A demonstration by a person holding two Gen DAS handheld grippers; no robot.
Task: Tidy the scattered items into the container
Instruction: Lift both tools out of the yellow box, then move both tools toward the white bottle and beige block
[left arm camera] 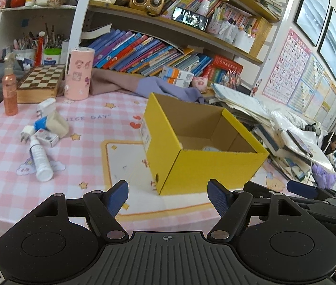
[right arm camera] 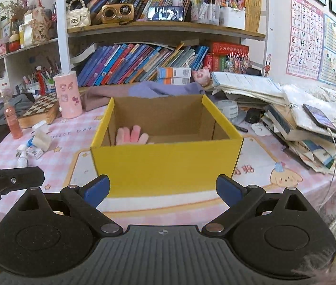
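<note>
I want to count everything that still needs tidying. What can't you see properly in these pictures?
- Inside the yellow box: the right wrist view shows only pink glove fingertips above the front wall; the floor is hidden. In the left wrist view the near wall hides almost everything.
- The small heap of scattered items: clear in the left wrist view, too small to sort in the right wrist view.
- The table's near edge: covered by both grippers' bodies.

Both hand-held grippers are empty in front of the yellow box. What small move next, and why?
Probably swing the left hand-held gripper left toward the white bottle lying on the pink cloth. Its jaws stand open and empty, the bottle is the nearest of the scattered items, and the yellow box already holds a pink glove, so there is room.
</note>
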